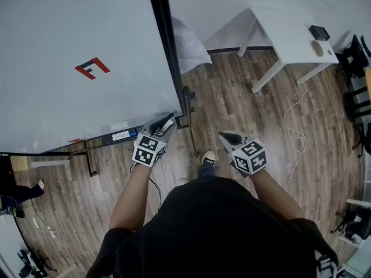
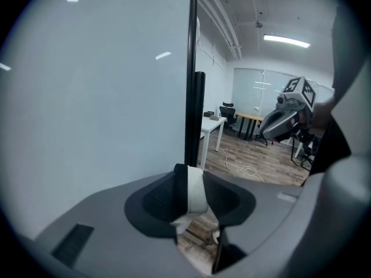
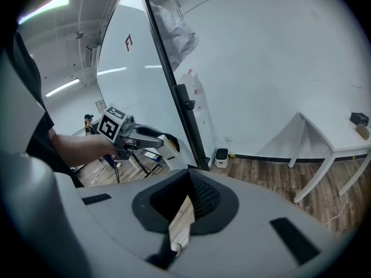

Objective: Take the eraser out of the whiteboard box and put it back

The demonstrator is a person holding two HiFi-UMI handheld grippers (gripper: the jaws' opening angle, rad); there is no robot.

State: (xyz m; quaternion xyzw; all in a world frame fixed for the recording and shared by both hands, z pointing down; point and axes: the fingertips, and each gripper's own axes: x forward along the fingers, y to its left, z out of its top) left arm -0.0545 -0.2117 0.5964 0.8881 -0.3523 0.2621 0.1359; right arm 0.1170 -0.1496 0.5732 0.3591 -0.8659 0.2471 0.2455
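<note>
Left gripper (image 1: 167,121) grips the eraser (image 2: 196,191) — long axis upright; right gripper (image 3: 186,184) jaws together.

Right gripper (image 3: 189,181) had its jaws pressed together with nothing between them, and the wooden floor (image 3: 255,178) showed beyond. Over on the picture's left side, the left gripper (image 3: 157,141) was clamped on the eraser (image 3: 169,149), right by the bottom edge of the whiteboard (image 3: 133,91). A white table (image 3: 324,135) stood at the far side, near the wall.
</note>
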